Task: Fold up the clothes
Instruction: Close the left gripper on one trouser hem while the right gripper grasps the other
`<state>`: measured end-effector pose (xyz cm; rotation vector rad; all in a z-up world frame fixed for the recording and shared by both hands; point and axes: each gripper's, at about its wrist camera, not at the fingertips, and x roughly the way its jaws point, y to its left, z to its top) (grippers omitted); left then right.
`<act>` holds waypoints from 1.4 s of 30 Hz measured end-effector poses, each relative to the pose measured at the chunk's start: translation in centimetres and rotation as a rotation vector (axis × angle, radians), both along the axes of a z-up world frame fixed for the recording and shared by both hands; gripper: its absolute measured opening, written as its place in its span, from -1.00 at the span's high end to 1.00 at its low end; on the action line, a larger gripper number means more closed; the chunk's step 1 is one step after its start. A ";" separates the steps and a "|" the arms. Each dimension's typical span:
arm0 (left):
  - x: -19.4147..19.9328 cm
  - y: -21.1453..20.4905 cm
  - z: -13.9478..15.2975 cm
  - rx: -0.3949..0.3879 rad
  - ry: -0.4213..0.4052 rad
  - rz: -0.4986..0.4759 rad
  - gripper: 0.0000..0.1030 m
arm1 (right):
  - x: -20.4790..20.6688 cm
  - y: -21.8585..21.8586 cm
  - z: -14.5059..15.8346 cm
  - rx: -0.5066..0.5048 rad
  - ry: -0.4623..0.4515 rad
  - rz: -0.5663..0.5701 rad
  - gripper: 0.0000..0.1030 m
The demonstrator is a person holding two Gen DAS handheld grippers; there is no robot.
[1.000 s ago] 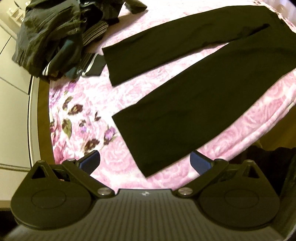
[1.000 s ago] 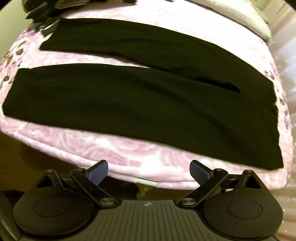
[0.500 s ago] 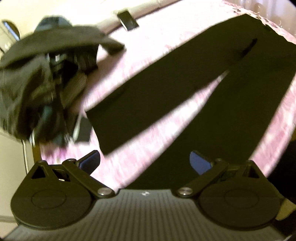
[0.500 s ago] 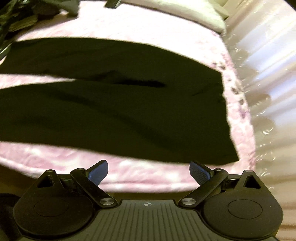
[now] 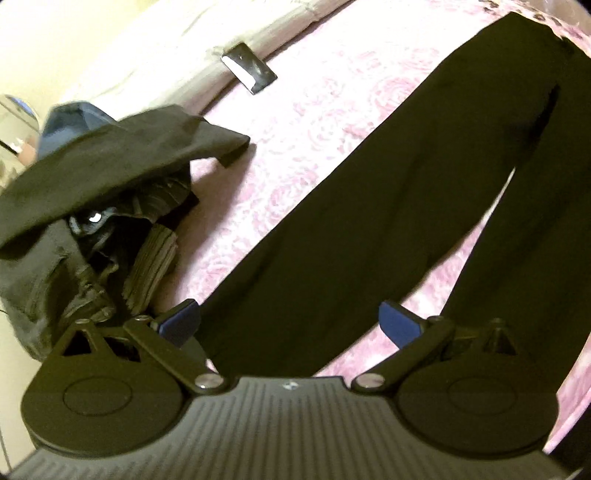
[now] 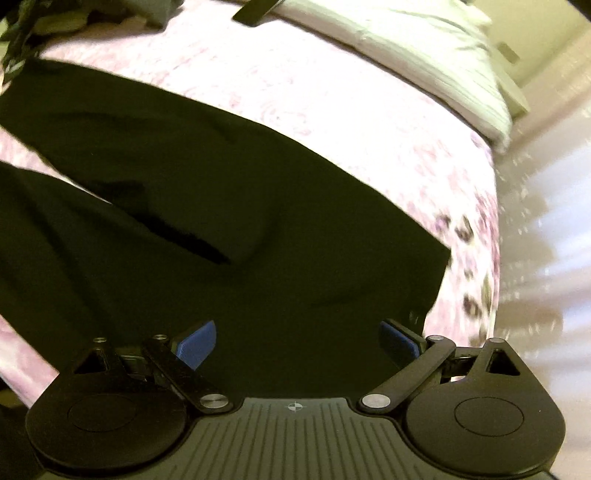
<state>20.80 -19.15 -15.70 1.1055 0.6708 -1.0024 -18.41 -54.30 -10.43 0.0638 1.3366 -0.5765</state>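
Lying flat on the bed (image 5: 317, 122), black trousers (image 5: 369, 206) fill both views; both grippers, left (image 5: 290, 325) and right (image 6: 297, 341), jaws wide, empty; clothes pile (image 5: 99, 192) at nine o'clock.

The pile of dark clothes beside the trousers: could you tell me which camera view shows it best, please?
The left wrist view shows it best: the pile of dark clothes fills its left side, with a ribbed striped piece visible, lying apart from the black trousers. The right wrist view catches only a blurred corner of it at the top left.
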 end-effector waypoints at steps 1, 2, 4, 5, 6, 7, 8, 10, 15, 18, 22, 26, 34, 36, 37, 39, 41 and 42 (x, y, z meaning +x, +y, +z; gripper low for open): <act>0.9 -0.5 -0.3 0.007 0.006 0.005 -0.94 | 0.5 -0.7 -0.2 0.001 0.006 0.020 -0.89; 1.8 -1.0 -0.7 0.015 0.013 0.011 -0.86 | 1.1 -1.3 -0.5 0.001 0.011 0.039 -0.89; 4.2 -2.2 -1.7 0.033 0.024 -0.007 -0.78 | 2.2 -2.1 -0.9 -0.002 0.023 0.056 -0.89; 5.5 -2.8 -2.4 0.043 0.031 -0.022 -0.66 | 2.8 -2.5 -1.1 -0.003 0.029 0.059 -0.89; 6.8 -3.5 -3.2 0.056 0.040 -0.042 -0.60 | 3.4 -2.8 -1.4 -0.001 0.034 0.060 -0.89; 8.1 -4.2 -4.1 0.069 0.050 -0.070 -0.49 | 4.1 -3.2 -1.9 0.003 0.040 0.056 -0.89; 9.7 -5.1 -5.2 0.090 0.066 -0.107 -0.40 | 4.7 -3.6 -2.4 0.008 0.046 0.052 -0.89; 12.3 -6.4 -7.0 0.130 0.094 -0.166 -0.23 | 6.1 -3.7 -3.3 0.019 0.059 0.046 -0.89; 18.5 -9.7 -10.7 0.199 0.188 -0.219 0.12 | 9.3 -3.6 -6.0 0.027 0.094 0.038 -0.89; 20.4 -10.9 -12.7 0.253 0.241 -0.270 0.23 | 10.8 -3.3 -7.4 0.037 0.104 0.033 -0.89; 21.4 -11.5 -15.4 0.333 0.267 -0.351 0.23 | 12.3 -2.7 -8.3 0.059 0.114 0.049 -0.89; 21.6 -11.3 -16.4 0.336 0.283 -0.409 0.28 | 12.8 -2.9 -8.6 0.058 0.136 0.070 -0.89; 18.6 -9.1 -13.2 0.297 0.183 -0.403 0.98 | 11.5 -7.3 -8.0 0.018 0.131 0.050 -0.89; 17.7 -8.6 -12.3 0.282 0.143 -0.389 0.98 | 11.0 -9.0 -7.9 0.003 0.125 0.063 -0.89; 17.1 -8.4 -12.0 0.281 0.122 -0.386 0.98 | 10.7 -9.9 -8.0 -0.005 0.122 0.072 -0.89; 16.0 -8.0 -11.3 0.278 0.079 -0.380 0.98 | 10.1 -12.1 -8.2 -0.022 0.119 0.108 -0.89; 14.9 -7.7 -10.6 0.276 0.037 -0.374 0.98 | 9.6 -14.6 -8.5 -0.041 0.120 0.159 -0.88; 14.3 -7.5 -10.3 0.275 0.016 -0.371 0.98 | 9.4 -15.9 -9.0 -0.059 0.131 0.192 -0.88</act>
